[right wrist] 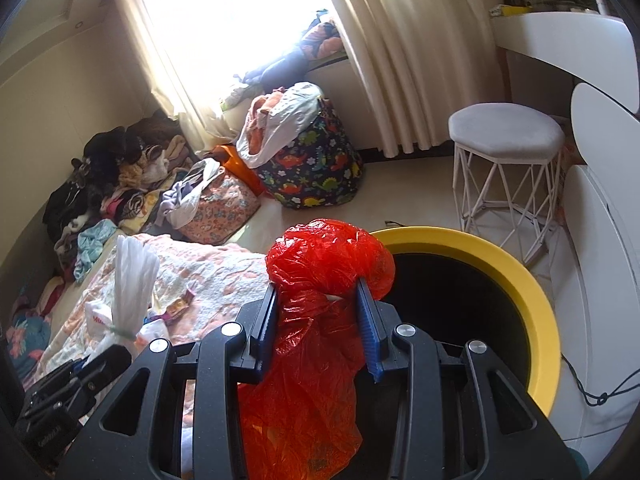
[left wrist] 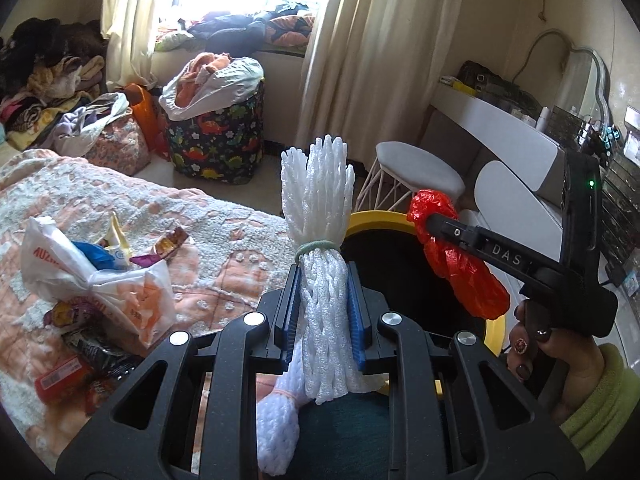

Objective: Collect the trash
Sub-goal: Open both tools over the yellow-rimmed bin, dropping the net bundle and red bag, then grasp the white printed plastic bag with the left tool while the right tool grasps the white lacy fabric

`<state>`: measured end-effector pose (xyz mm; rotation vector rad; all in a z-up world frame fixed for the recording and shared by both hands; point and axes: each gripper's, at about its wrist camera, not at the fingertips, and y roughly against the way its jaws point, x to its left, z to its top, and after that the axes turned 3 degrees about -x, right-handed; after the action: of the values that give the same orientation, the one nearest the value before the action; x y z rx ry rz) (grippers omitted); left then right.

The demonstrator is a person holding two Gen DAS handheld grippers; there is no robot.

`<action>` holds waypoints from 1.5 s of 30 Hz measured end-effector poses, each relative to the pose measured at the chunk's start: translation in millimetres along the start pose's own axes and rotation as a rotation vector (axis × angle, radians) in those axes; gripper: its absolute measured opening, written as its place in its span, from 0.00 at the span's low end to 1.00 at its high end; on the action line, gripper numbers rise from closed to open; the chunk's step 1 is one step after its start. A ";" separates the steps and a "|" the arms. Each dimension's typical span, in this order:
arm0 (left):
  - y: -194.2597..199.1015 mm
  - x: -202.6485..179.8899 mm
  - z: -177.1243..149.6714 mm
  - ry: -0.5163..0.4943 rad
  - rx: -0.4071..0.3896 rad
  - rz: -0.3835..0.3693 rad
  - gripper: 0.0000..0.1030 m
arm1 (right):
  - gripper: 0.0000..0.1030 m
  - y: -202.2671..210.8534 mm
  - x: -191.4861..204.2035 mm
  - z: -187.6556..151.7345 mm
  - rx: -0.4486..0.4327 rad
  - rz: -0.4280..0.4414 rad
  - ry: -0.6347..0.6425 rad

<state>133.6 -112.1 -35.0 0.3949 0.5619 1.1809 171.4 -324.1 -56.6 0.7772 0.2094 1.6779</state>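
Note:
My left gripper (left wrist: 323, 280) is shut on a bundle of white foam netting (left wrist: 318, 204) tied with a green band, held upright near the bin's left rim. My right gripper (right wrist: 318, 300) is shut on a crumpled red plastic bag (right wrist: 328, 258), held at the left edge of the bin's mouth. The bin (right wrist: 520, 272) has a yellow rim and a black inside; it also shows in the left wrist view (left wrist: 376, 218). The right gripper (left wrist: 430, 220) with the red bag (left wrist: 460, 268) is over the bin there. More trash (left wrist: 96, 280), bags and wrappers, lies on the bed.
A pink patterned bedspread (left wrist: 208, 232) covers the bed at left. A white stool (right wrist: 506, 136), a white dressing table (right wrist: 568, 40), a dinosaur-print hamper (right wrist: 316, 164) and piles of clothes (right wrist: 120, 172) stand on the floor behind.

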 end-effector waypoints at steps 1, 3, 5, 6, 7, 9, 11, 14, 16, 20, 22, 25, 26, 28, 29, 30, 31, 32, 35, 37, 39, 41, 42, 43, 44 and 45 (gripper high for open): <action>-3.3 -2.4 -0.6 -0.007 0.007 -0.007 0.15 | 0.33 0.2 -4.2 0.2 -0.001 -0.007 -0.009; -10.8 -7.0 -1.5 -0.020 0.020 -0.022 0.16 | 0.33 0.3 -12.0 0.2 -0.001 -0.019 -0.026; -18.6 -11.8 -3.2 -0.035 0.032 -0.035 0.16 | 0.33 -0.3 -19.5 1.4 -0.002 -0.032 -0.045; -23.0 -14.6 -3.9 -0.042 0.039 -0.041 0.16 | 0.33 0.1 -22.8 1.1 -0.001 -0.037 -0.053; -27.5 -17.8 -4.8 -0.047 0.046 -0.048 0.16 | 0.33 0.0 -27.0 1.2 0.002 -0.041 -0.064; -35.5 -22.4 -6.4 -0.057 0.061 -0.061 0.16 | 0.33 0.8 -35.4 1.2 0.002 -0.051 -0.080; -43.6 -26.6 -8.1 -0.068 0.073 -0.072 0.16 | 0.34 -1.0 -43.4 3.9 0.005 -0.057 -0.095; -55.6 -32.4 -10.3 -0.080 0.096 -0.091 0.17 | 0.36 -2.2 -52.5 4.9 0.009 -0.064 -0.117; -62.4 -35.3 -12.4 -0.086 0.107 -0.099 0.17 | 0.39 -2.4 -58.0 4.6 0.011 -0.069 -0.130; -67.9 -37.5 -15.2 -0.092 0.101 -0.105 0.43 | 0.47 -3.3 -63.5 4.0 0.012 -0.077 -0.142; -65.1 -35.4 -15.0 -0.083 0.084 -0.099 0.59 | 0.51 -4.0 -63.7 4.2 0.008 -0.085 -0.139; -59.9 -32.2 -13.6 -0.072 0.055 -0.082 0.70 | 0.53 -3.6 -62.3 3.1 0.005 -0.086 -0.134; -57.6 -30.0 -13.0 -0.064 0.047 -0.075 0.74 | 0.54 -3.7 -62.5 3.4 0.005 -0.088 -0.134; -52.8 -25.4 -11.5 -0.049 0.030 -0.060 0.75 | 0.54 -4.4 -60.2 3.4 0.006 -0.080 -0.126; -50.3 -22.8 -11.2 -0.042 0.022 -0.047 0.78 | 0.54 -4.4 -58.1 3.4 0.006 -0.077 -0.120; -48.1 -20.5 -10.4 -0.035 0.015 -0.037 0.79 | 0.54 -4.4 -55.5 3.3 0.005 -0.071 -0.113; -45.8 -17.6 -10.2 -0.026 0.008 -0.028 0.79 | 0.55 -3.9 -51.3 2.9 0.003 -0.064 -0.104; -42.8 -14.4 -9.1 -0.019 0.001 -0.016 0.79 | 0.56 -3.8 -47.7 2.4 0.001 -0.058 -0.096; -34.1 -5.3 -5.6 -0.007 -0.026 0.024 0.79 | 0.57 -3.6 -35.3 1.3 0.000 -0.027 -0.063; -27.8 0.7 -4.1 0.000 -0.045 0.049 0.79 | 0.58 -3.1 -25.7 0.9 0.002 -0.010 -0.044; -21.8 7.6 -1.9 0.009 -0.064 0.073 0.79 | 0.59 -2.5 -16.7 -0.7 0.003 0.009 -0.029; -15.6 15.3 0.2 0.018 -0.080 0.091 0.79 | 0.60 -2.5 -5.4 -2.5 0.009 0.027 -0.007; -12.5 19.7 1.4 0.022 -0.088 0.100 0.79 | 0.60 -2.5 -0.3 -3.5 0.011 0.037 0.004; -9.7 22.7 1.9 0.026 -0.095 0.111 0.79 | 0.60 -2.4 6.4 -5.2 0.016 0.050 0.016; -7.5 25.7 2.5 0.031 -0.101 0.119 0.79 | 0.61 -2.2 11.4 -6.7 0.021 0.059 0.026; -5.1 29.4 3.3 0.039 -0.107 0.127 0.79 | 0.61 -2.1 17.2 -8.2 0.024 0.066 0.037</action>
<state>147.3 -86.1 -41.3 0.3206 0.5109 1.3371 167.2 -305.4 -57.5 0.7782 0.2322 1.7564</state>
